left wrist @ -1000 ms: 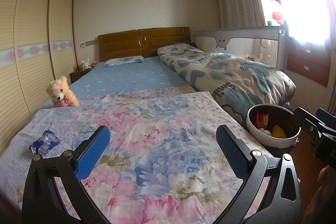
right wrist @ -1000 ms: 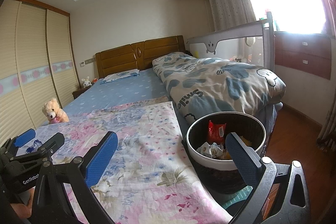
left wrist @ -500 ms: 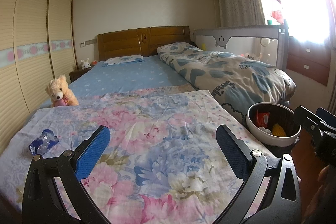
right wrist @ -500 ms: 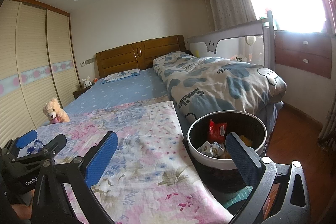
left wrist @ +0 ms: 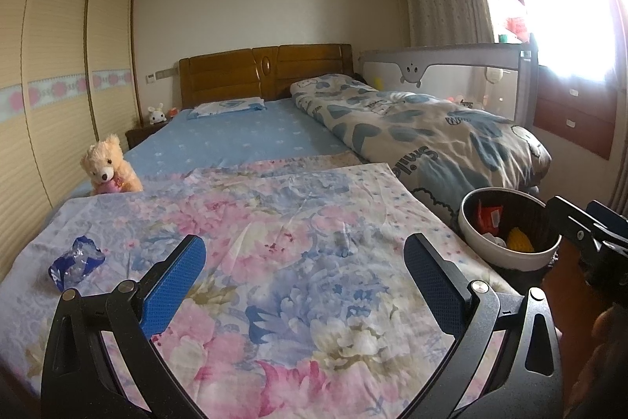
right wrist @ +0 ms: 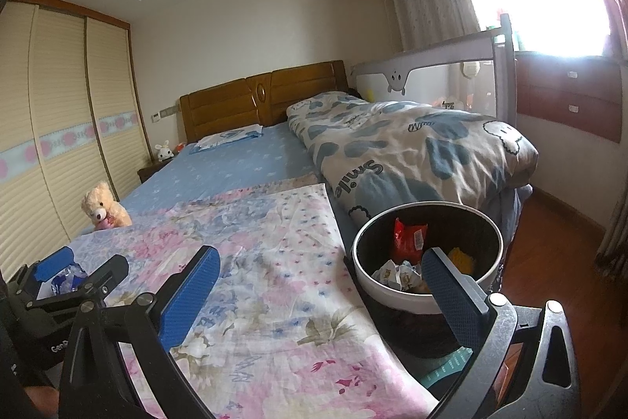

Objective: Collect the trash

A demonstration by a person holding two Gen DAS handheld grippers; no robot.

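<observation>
From the left wrist view we look low over the foot of the floral bedspread [left wrist: 298, 262] toward the wooden headboard [left wrist: 267, 73], its own fingers framing the lower edge. The right wrist view sits further right, also facing the headboard [right wrist: 263, 97], with the trash bin [right wrist: 392, 295] close in the lower right. We share the bedspread [right wrist: 274, 262], the teddy bear [left wrist: 108, 165] [right wrist: 104, 207] at left, and the bin [left wrist: 506, 254], which lies at the right edge of the left view.
</observation>
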